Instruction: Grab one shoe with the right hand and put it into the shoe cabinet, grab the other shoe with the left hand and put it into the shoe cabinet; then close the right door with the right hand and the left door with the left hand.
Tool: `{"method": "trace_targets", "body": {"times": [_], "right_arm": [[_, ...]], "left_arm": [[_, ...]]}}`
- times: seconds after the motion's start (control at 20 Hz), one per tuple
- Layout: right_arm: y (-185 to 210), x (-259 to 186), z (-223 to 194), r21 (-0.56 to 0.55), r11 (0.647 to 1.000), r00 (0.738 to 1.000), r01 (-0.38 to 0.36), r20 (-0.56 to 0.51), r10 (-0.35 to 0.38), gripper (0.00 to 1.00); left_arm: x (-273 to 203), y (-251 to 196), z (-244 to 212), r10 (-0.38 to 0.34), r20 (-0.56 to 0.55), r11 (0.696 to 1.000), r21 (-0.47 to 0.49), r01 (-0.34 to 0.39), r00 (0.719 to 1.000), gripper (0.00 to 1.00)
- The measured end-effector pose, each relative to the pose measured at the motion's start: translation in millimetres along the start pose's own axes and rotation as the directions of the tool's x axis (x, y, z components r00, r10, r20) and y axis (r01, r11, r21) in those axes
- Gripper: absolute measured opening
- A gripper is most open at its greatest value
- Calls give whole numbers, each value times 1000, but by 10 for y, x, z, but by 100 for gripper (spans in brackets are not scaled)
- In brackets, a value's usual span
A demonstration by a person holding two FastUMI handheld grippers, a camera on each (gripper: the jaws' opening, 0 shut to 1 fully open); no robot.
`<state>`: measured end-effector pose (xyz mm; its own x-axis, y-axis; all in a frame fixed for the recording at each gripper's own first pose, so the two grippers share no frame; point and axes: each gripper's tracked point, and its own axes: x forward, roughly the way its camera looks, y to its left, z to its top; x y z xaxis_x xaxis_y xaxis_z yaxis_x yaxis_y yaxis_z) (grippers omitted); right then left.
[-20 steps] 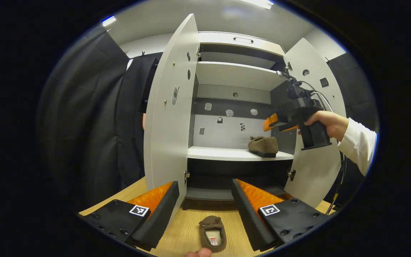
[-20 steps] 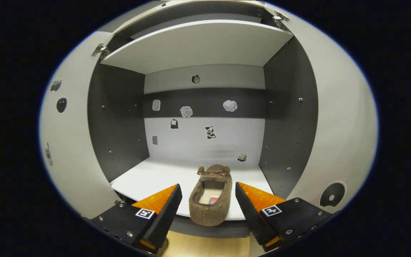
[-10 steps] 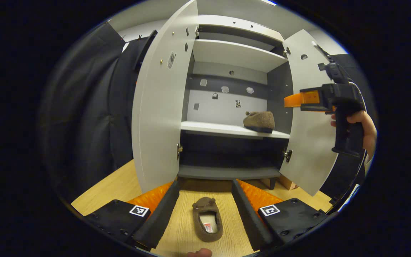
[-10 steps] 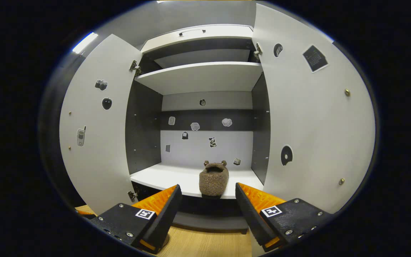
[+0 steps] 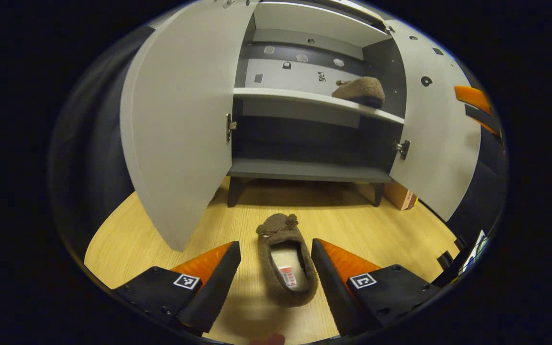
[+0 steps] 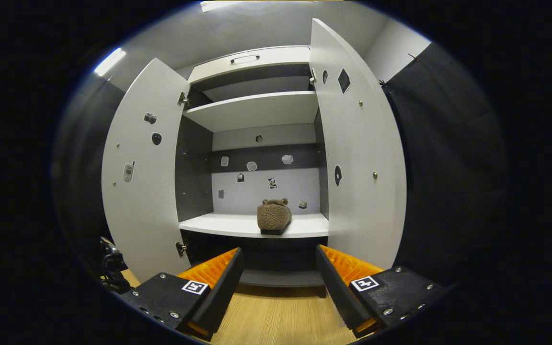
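A brown fuzzy slipper [image 5: 285,261] lies on the wooden floor, toe toward the cabinet. My left gripper [image 5: 276,275] hangs over it, open, one finger on each side of the heel end, not pressing on it. The other brown slipper [image 5: 360,90] [image 6: 273,216] rests on the white middle shelf [image 6: 223,225] of the shoe cabinet. Both cabinet doors stand open: the left door [image 5: 175,120] [image 6: 139,172] and the right door [image 5: 436,129] [image 6: 357,158]. My right gripper [image 6: 280,268] is open and holds nothing, well back from the cabinet; part of it shows at the far right edge [image 5: 472,98] of the left gripper view.
The wooden floor [image 5: 348,225] runs in front of the cabinet. A small cardboard box [image 5: 400,195] sits by the cabinet's right leg. Black cloth walls [image 6: 448,158] flank the cabinet. A dark lower shelf [image 5: 304,170] lies under the white one.
My left gripper has dropped toward the floor slipper, which now sits between its fingers. My right gripper has pulled back out of the cabinet, leaving its slipper on the shelf.
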<state>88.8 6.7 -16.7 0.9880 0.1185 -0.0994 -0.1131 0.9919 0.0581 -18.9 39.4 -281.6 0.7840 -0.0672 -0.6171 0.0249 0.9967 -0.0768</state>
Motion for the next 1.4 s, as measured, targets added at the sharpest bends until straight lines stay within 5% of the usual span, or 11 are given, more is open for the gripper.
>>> {"method": "trace_targets", "body": {"times": [0.25, 0.75, 0.8, 1.0, 1.2, 1.4], "right_arm": [[-220, -190, -58, 3, 998, 998, 69, -4, -69, 93], [-370, -178, -163, -58, 996, 997, 70, -20, -72, 93], [-378, -165, -175, -59, 996, 997, 67, -24, -69, 93], [-403, -118, -214, -76, 995, 997, 60, -33, -63, 93], [-354, -62, -232, -62, 997, 999, 39, -33, -41, 93], [-256, -23, -212, -46, 999, 1000, 10, -19, -11, 93]], "left_arm": [[417, 154, -257, 24, -79, 1000, 9, -23, 997, 98], [1292, 386, -428, 92, -112, 996, 7, -92, 989, 98], [1327, 329, -404, 55, -103, 998, -14, -57, 993, 97], [1062, 79, -280, -24, -74, 998, -63, 19, 997, 46], [510, -150, 388, -60, 100, 996, -66, 67, 993, 46], [-14, -317, 1384, -53, 274, 998, -24, 62, 960, 45]]}}
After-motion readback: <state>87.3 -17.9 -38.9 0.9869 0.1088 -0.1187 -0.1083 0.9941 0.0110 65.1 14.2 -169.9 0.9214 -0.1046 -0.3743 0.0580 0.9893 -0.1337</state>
